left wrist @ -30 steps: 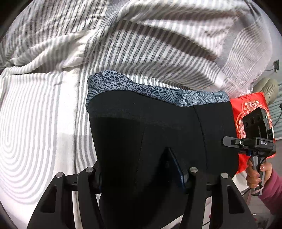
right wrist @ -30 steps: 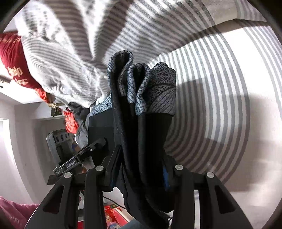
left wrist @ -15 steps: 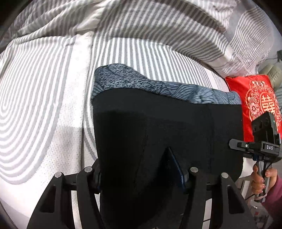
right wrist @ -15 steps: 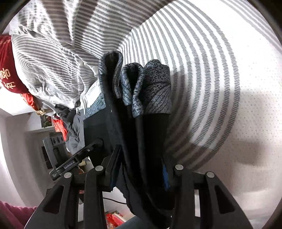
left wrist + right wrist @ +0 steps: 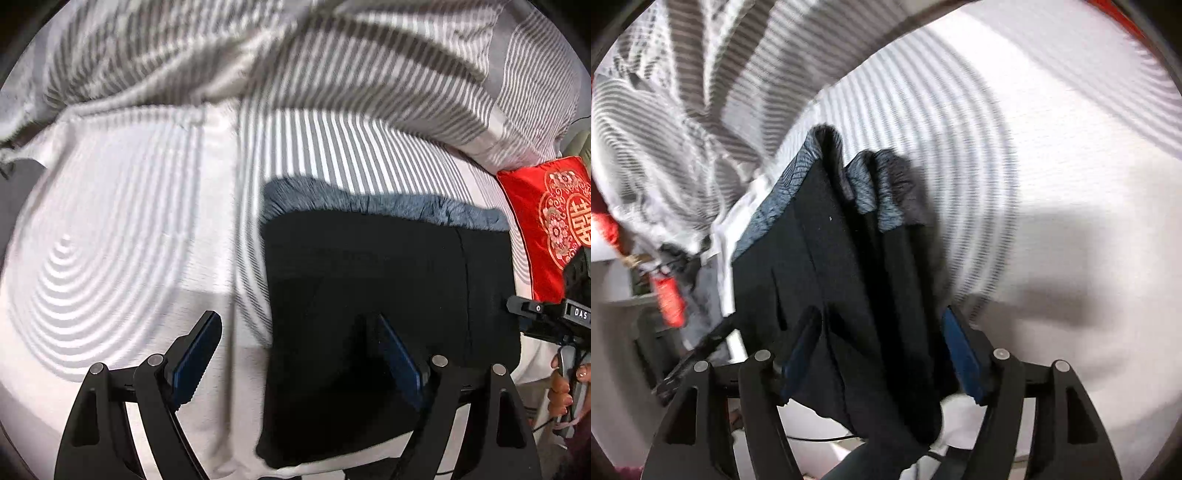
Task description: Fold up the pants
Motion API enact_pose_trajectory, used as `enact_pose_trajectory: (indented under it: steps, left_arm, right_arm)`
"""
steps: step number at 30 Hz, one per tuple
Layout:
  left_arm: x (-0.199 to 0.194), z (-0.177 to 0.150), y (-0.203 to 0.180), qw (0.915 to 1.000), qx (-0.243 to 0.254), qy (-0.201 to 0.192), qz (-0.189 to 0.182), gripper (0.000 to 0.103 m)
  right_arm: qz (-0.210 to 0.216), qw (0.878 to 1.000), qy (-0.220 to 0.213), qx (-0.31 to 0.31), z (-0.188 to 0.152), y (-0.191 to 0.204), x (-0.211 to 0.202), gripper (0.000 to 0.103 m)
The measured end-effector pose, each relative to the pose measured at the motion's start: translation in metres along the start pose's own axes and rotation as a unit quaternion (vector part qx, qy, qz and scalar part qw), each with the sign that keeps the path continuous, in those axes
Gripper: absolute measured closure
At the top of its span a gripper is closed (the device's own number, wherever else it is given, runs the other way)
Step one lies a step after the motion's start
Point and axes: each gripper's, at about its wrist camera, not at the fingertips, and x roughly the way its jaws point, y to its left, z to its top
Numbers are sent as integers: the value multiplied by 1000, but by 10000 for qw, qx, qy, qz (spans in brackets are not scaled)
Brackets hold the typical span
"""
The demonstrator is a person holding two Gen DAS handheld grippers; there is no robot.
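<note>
Left gripper (image 5: 299,354), seen from its own camera, is opening wide: its left blue pad stands clear over the white and grey striped bed sheet (image 5: 122,236), its right pad over the folded black pants with a grey patterned waistband (image 5: 384,291), which lie flat on the sheet.

From the right wrist, the right gripper (image 5: 879,354) is also opening; the pants' folded layers (image 5: 860,280) hang between its spread pads.

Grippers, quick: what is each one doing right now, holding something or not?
Left gripper: opening, pads off the black pants, whose edge lies between them.
Right gripper: opening, pants hanging loose between the pads.
</note>
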Motion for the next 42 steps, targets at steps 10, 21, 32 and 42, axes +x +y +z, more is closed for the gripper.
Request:
enact_pose_trajectory:
  steps: [10,21,32,42]
  left_arm:
    - [-18,5,-50,9971,566,-101,504,17]
    - [39,-12,-69,9908,855,59,1051,10]
    - [52,-17,-68,9912,865,-30,1005,1]
    - [56,-14,-67,9912,802,117,1044,1]
  right_arm:
    - [-298,9965,-596,-499,-13,37,-44,77]
    - [-1052,9898,-215,-937,-15,40,13,77]
    - [-1018,9911,-228,-830,-12,33,17,77]
    - [-1105,9904,-287,-778,-16,36,17,76]
